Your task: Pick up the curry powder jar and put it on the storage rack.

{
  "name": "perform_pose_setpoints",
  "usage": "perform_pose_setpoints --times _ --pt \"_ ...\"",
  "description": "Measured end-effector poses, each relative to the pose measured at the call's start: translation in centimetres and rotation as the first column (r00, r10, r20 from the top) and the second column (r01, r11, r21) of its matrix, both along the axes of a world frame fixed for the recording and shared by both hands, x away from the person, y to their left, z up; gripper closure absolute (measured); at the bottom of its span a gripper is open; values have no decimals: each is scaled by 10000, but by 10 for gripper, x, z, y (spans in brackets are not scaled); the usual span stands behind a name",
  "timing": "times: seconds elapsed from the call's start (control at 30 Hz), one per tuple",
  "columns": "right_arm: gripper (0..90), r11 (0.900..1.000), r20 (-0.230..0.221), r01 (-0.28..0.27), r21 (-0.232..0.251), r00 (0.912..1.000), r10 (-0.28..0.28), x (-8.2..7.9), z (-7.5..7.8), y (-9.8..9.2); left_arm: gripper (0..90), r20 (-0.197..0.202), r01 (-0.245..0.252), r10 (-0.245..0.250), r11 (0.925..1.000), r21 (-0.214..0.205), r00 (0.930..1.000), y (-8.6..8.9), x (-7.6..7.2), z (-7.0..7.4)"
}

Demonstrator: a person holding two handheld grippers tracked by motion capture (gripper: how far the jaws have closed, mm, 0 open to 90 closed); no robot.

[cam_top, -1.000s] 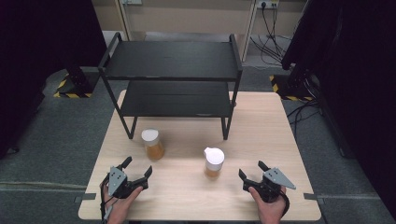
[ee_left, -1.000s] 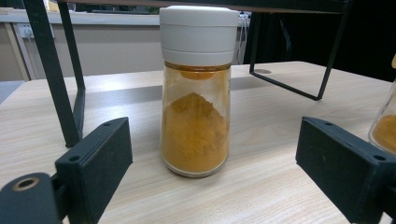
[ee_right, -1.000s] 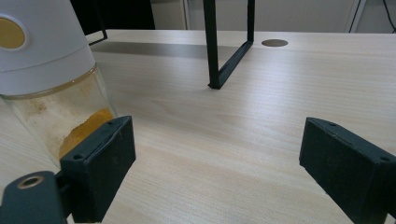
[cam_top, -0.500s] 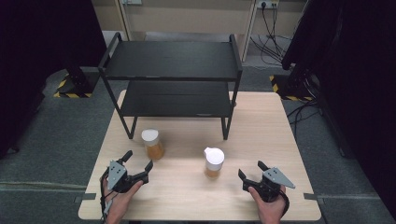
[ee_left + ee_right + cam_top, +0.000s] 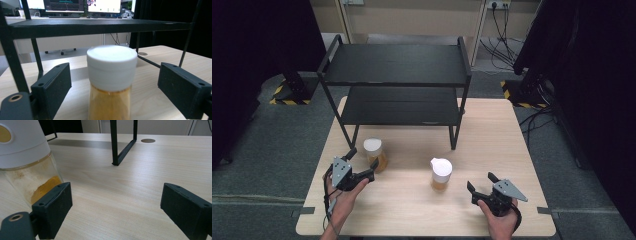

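The left hand-held gripper (image 5: 361,164) is spread wide around the left jar (image 5: 375,154), its pads clear of the white lid. This jar stands on the surface (image 5: 492,145) just in front of the black shelf rack (image 5: 397,65). The right hand-held gripper (image 5: 480,181) is spread, empty, near the second jar (image 5: 440,173).

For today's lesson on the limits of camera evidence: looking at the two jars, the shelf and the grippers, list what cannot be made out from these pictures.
- Left jar: its base is cut off by the bottom edge of the left gripper view.
- Right jar: its left side is cut off by the edge of the right gripper view.
- Right jar's lid marking: too small in the high view.
- Shelf: the back of the lower tier is hidden under the top tier in the high view.
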State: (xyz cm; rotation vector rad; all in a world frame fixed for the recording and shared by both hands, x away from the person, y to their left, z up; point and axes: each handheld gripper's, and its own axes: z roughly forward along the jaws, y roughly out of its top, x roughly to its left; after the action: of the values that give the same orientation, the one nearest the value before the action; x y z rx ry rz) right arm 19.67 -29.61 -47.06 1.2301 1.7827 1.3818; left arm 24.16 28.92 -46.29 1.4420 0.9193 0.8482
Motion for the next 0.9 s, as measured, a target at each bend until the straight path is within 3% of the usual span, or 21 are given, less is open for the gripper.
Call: perform_pose_setpoints --times 0.23,0.9 --pt "105 10000 -24 -17 20 10000 17 0 0 0 168 -281 6 -1 9998 175 9996 -8 17 2" --pt "105 10000 -54 -50 14 10000 50 1 1 -1 329 -273 -77 96 9977 669 9996 -16 26 0"
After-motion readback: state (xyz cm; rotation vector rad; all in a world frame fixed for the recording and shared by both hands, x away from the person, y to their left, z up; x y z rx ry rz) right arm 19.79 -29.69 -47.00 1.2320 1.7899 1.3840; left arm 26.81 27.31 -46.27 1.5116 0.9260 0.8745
